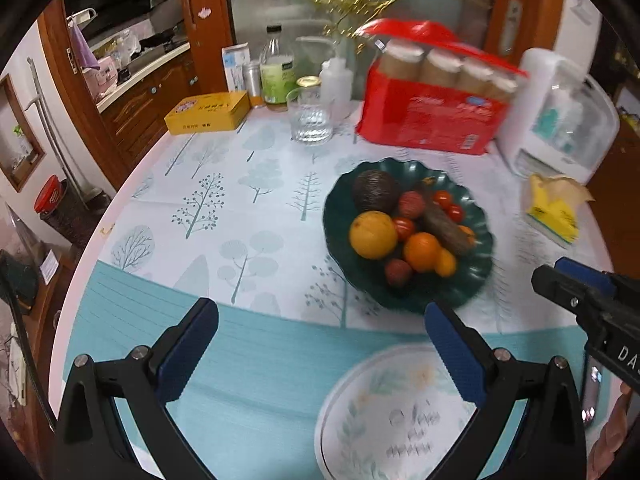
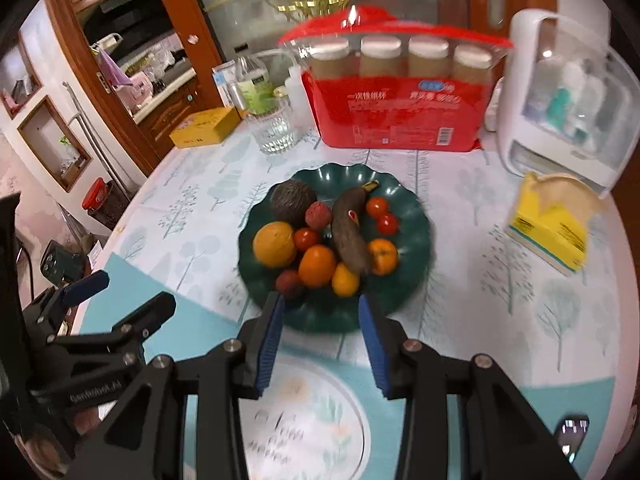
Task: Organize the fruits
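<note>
A dark green scalloped plate (image 1: 472,280) (image 2: 412,224) holds mixed fruit: an avocado (image 2: 292,200), a large yellow orange (image 2: 275,244), a smaller orange (image 2: 317,266), a browned banana (image 2: 351,236), cherry tomatoes (image 2: 378,208) and lychees (image 2: 319,216). A white floral plate (image 1: 384,416) (image 2: 304,428) lies empty at the near edge. My left gripper (image 1: 320,320) is open and empty, left of the green plate. My right gripper (image 2: 322,312) is open and empty above the green plate's near rim; it also shows in the left wrist view (image 1: 576,284).
At the back stand a red pack of jars (image 2: 396,96), a glass (image 2: 276,128), a yellow tin (image 1: 208,112), bottles (image 1: 276,68) and a white appliance (image 2: 560,96). A yellow tissue pack (image 2: 552,224) lies right. A phone (image 2: 572,436) lies at the near right.
</note>
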The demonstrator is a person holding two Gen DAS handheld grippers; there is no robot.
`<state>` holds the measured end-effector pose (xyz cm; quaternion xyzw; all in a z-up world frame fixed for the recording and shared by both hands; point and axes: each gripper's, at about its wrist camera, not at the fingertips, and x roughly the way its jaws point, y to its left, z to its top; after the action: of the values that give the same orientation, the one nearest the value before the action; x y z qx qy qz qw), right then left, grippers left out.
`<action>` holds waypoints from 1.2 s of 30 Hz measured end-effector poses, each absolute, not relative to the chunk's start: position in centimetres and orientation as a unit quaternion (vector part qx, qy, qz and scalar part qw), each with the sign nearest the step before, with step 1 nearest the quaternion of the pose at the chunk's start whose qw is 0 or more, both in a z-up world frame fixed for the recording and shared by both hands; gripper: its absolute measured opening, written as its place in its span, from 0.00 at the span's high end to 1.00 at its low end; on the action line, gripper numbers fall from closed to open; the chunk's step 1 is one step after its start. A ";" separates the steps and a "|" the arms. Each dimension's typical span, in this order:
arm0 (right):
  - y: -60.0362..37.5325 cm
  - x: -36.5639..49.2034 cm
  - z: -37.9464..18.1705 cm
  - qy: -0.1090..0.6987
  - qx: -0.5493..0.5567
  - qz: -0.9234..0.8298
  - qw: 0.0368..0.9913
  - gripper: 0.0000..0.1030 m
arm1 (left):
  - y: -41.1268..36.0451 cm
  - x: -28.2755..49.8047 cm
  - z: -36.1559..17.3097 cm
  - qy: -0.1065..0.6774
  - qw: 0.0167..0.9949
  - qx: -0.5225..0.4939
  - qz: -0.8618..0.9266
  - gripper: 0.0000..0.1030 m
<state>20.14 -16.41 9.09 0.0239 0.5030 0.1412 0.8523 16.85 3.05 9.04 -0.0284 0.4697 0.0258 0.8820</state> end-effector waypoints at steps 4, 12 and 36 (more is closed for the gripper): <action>-17.0 15.7 10.7 0.482 0.032 0.145 0.863 0.62 | 2.6 13.1 10.3 0.451 0.892 -0.029 0.009 0.00; -16.4 8.9 10.8 0.465 0.018 0.145 0.873 0.62 | 1.4 6.7 10.8 0.431 0.902 -0.010 -0.014 0.00; -18.9 -4.0 9.5 0.411 0.018 0.021 0.911 0.36 | -2.1 -3.7 8.4 0.410 0.911 0.012 -0.033 0.00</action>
<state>-3.95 -18.87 9.50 0.0183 0.4110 0.0215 0.9112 -3.68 -2.13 8.40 0.0118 0.4098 -0.0334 0.9115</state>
